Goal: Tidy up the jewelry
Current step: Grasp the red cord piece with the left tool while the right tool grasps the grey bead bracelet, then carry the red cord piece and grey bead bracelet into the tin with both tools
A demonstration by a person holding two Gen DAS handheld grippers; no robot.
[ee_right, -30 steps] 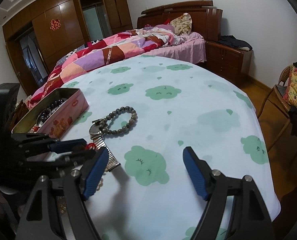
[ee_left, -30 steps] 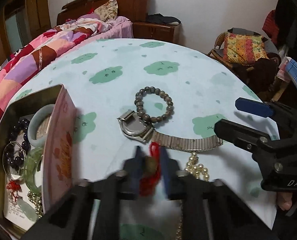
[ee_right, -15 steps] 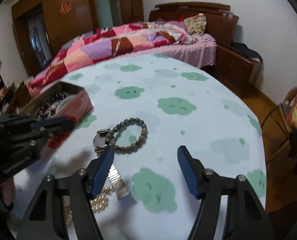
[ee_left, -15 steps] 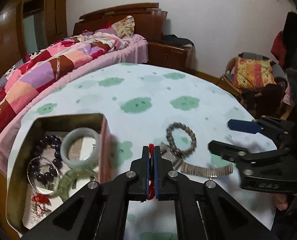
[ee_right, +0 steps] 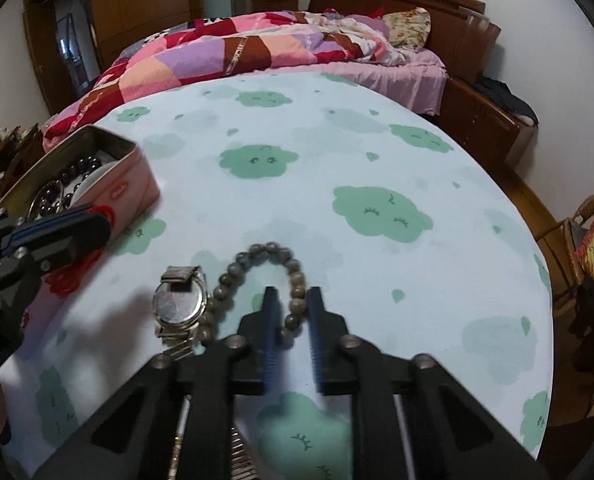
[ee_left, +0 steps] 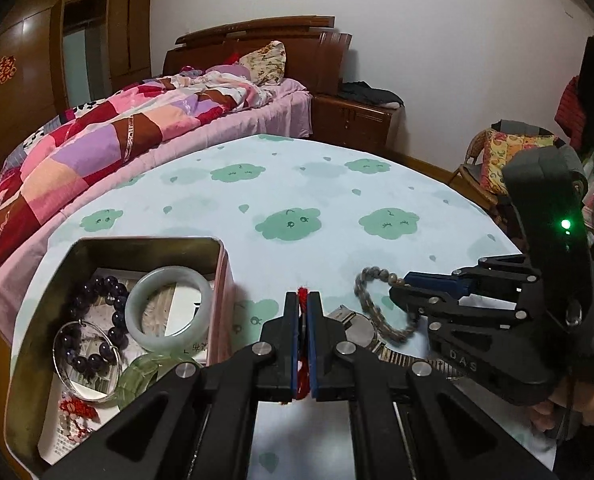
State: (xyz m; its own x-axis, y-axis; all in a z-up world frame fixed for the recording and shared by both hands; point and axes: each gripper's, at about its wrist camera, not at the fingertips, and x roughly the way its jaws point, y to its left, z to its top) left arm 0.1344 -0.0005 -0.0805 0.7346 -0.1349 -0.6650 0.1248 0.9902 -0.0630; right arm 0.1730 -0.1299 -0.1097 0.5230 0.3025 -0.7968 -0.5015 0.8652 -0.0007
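Red knotted cord (ee_left: 303, 364) clamped in left tongs (ee_left: 304, 300); right tongs (ee_right: 293, 300) pinch grey-brown bead bracelet (ee_right: 263, 258).

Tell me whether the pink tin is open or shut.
Open. The pink tin has no lid on, and the jade bangle and dark bead bracelet lie visible inside.

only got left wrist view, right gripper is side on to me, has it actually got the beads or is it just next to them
observer: the right wrist view shows one side of the bracelet between the right gripper's fingers, which are closed on it.
operator: and whats under my left gripper, i just see red cord in the pads
observer: a red knot on that cord hangs below the left gripper, next to the tin.
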